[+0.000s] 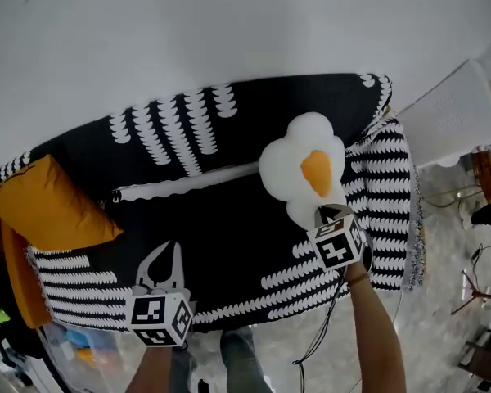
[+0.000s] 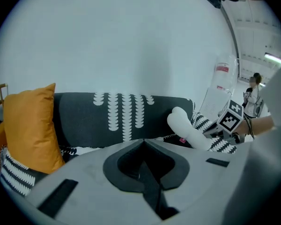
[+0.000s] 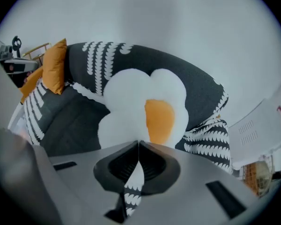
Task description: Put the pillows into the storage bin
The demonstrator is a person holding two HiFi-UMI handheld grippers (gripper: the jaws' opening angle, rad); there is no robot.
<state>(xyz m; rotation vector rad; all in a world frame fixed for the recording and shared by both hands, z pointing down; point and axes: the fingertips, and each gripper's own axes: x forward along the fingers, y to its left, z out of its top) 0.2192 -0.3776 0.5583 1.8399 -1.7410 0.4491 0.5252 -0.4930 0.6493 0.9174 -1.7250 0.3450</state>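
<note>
Egg-shaped pillow [image 1: 301, 169], white with an orange yolk, stands upright at centre right of the head view, over the seat of the patterned sofa [image 1: 229, 244]. Its lower edge is pinched in the jaws of the right gripper [image 1: 323, 213]. The left gripper [image 1: 167, 250], lower left, has its jaws pressed together on nothing. An orange pillow [image 1: 53, 207] leans at the sofa's left end. The step in hand looks like the pick-up. Next, the egg pillow needs lifting clear and carrying to the bin, which no view shows plainly.
</note>
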